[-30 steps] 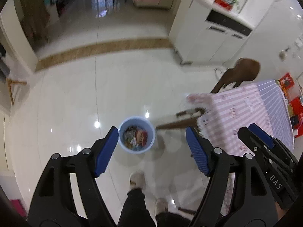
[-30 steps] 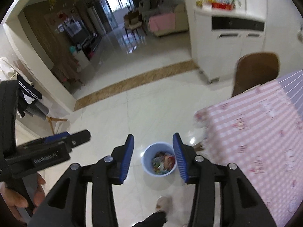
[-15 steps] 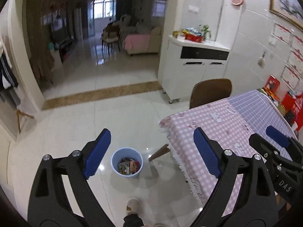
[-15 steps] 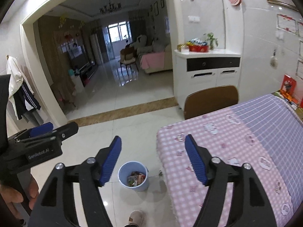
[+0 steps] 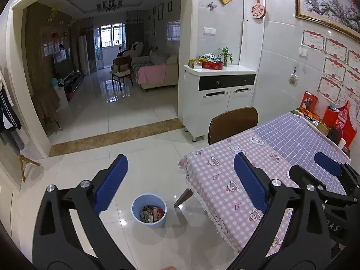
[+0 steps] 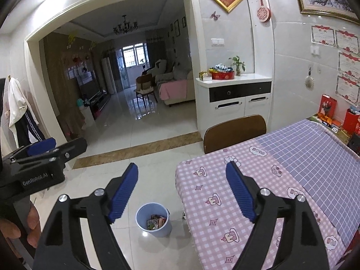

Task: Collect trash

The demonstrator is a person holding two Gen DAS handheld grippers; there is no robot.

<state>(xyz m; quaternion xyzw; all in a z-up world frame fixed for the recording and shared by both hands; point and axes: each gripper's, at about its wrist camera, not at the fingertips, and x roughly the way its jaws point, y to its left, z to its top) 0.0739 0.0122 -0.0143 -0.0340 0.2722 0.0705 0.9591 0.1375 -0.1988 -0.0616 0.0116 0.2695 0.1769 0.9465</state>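
A light blue waste bin (image 5: 149, 210) (image 6: 154, 219) stands on the white tile floor by the table's corner, with crumpled wrappers (image 5: 151, 213) (image 6: 156, 221) inside it. My left gripper (image 5: 180, 175) is high above the floor, its jaws still opening wide, with nothing between them. My right gripper (image 6: 182, 184) is also raised over the bin and table edge, its jaws opening and empty. Each gripper shows at the edge of the other's view: the right gripper (image 5: 326, 175) and the left gripper (image 6: 40, 155).
A table with a pink and purple checked cloth (image 5: 258, 157) (image 6: 270, 175) fills the right side. A brown chair (image 5: 232, 121) (image 6: 234, 132) stands behind it, and a white cabinet (image 5: 216, 94) is against the wall. Red boxes (image 5: 310, 101) sit at the table's far end.
Both grippers rose and tilted up from looking down into the bin, so the room and table came into view. Both sets of jaws spread wider.
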